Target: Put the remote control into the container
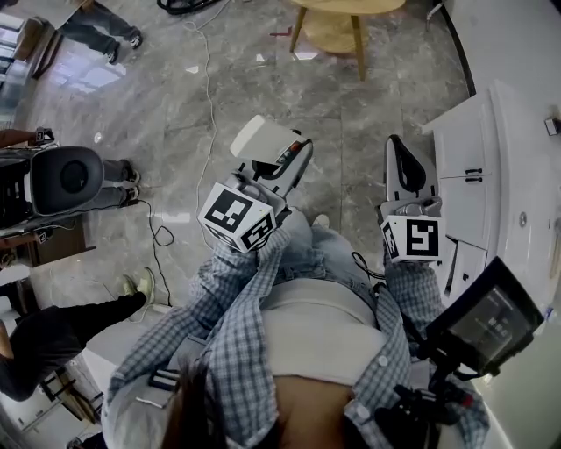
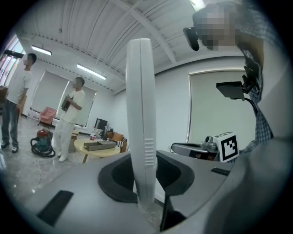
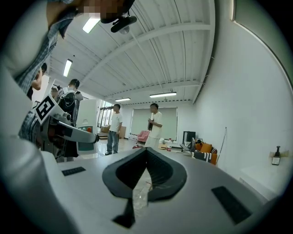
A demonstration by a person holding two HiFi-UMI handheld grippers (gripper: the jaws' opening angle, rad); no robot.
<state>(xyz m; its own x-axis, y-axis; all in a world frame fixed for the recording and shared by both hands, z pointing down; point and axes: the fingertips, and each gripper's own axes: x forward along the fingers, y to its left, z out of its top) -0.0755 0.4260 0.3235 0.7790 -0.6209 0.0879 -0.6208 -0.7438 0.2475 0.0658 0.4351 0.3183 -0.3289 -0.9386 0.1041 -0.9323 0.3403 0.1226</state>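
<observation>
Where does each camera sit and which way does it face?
Head view: on the head, facing steeply down; shows plaid sleeves, left gripper holding the remote control, right gripper.
Left gripper view: rides that gripper, faces level across the room; its fingers clamp the remote control, seen edge-on.
Right gripper view: rides that gripper, faces level; fingers shut, empty.
Shared: each gripper view shows the other gripper.

**Hidden, Cropped and Unreadable Items**

- Remote control: in the head view I see only its far end. The rest is buried in the left gripper. In the left gripper view its near end sinks out of sight between the pads.
- Round wooden table: cropped by the far edge.
- Person's legs, left: body cut off at the edge.
- White cabinet, right: runs out of the picture.
- Flat things on the far table: too small for me to name.
</observation>
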